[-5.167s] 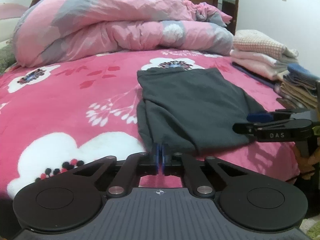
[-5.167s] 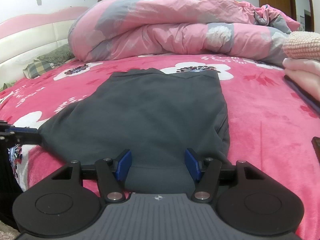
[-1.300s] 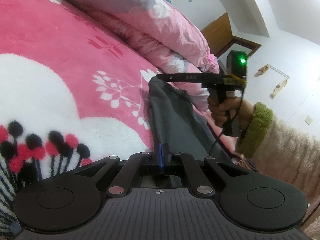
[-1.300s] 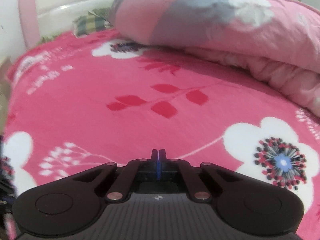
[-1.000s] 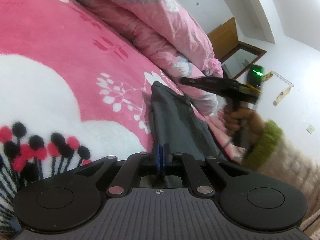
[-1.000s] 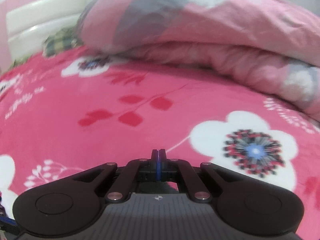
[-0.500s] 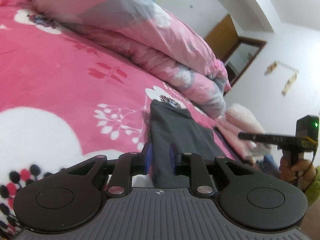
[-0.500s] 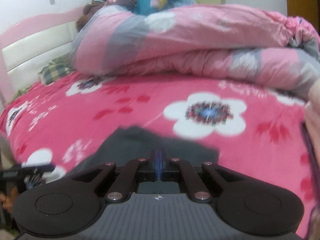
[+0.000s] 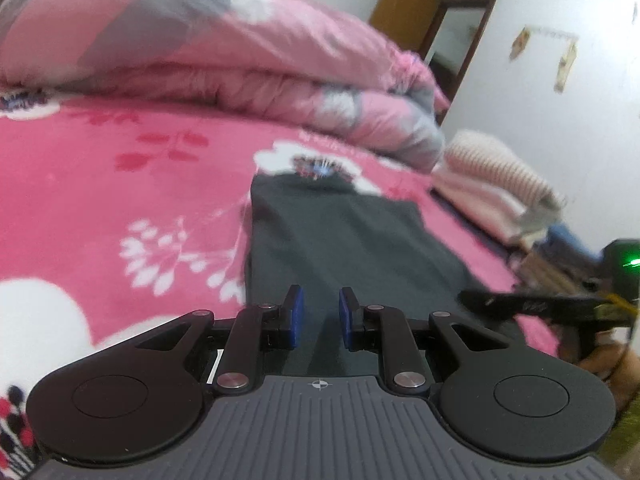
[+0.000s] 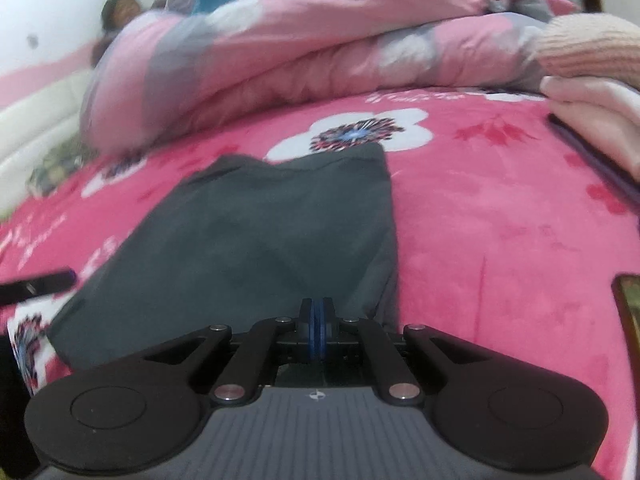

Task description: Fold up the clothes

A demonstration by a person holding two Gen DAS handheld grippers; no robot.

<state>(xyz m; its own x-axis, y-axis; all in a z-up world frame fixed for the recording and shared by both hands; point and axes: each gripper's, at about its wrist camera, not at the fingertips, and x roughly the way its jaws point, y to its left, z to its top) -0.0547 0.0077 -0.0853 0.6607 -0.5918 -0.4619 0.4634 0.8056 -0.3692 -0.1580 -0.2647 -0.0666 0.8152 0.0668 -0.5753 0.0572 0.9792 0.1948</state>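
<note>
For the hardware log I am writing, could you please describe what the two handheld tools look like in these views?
Both match: the left tool and right tool have black linkage fingers with silver pivot pins, blue pads on the inner faces, two round black discs, and a ribbed grey body bearing a small crosshair mark. Seen from the side in the left wrist view, the right tool is slim and black, with a green light on its housing.

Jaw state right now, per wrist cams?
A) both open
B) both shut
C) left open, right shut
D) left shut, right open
C: the left gripper shows a clear gap between its blue pads, with the dark grey garment visible through it, while the right gripper has its pads pressed together at the garment's near edge; whether cloth is pinched there cannot be told.
</note>
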